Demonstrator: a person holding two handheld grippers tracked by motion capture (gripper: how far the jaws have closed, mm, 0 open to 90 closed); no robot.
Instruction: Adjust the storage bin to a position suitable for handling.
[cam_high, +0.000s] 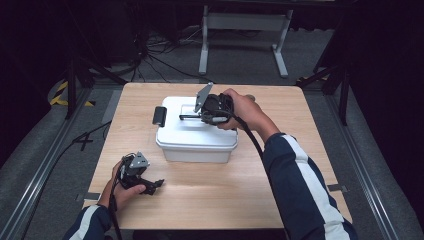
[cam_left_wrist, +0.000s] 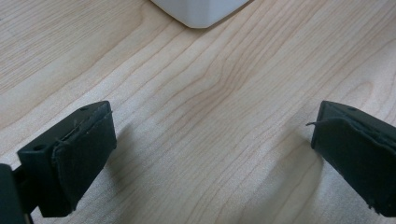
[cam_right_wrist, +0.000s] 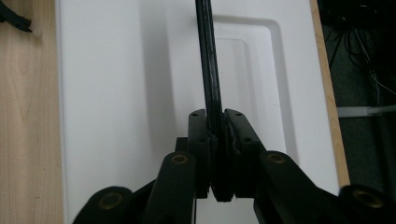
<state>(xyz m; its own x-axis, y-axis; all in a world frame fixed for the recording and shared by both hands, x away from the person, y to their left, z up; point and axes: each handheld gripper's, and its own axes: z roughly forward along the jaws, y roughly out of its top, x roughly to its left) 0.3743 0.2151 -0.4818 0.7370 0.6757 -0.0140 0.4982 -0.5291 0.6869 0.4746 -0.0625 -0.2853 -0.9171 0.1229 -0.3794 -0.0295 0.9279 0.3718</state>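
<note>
The white rectangular plastic lidded box (cam_high: 197, 131) is sitting at the middle of the light wooden worktop (cam_high: 260, 190), its thin black lid handle (cam_right_wrist: 208, 70) standing up. The right gripper (cam_high: 202, 116) is clamping its jaws on that handle. The left gripper (cam_high: 156, 184) is resting near the worktop's front left, jaws wide apart. A crooked pull could be dragging the whole unsteadied box along, or slipping off the narrow handle.

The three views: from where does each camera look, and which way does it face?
High view: above the person's side, facing forward and down on the table; both forearms and hands show.
Left gripper view: on the left gripper, facing bare wood; jaws wide apart.
Right gripper view: on the right gripper, facing down; jaws clamp the black handle.
All share the white box.
</note>
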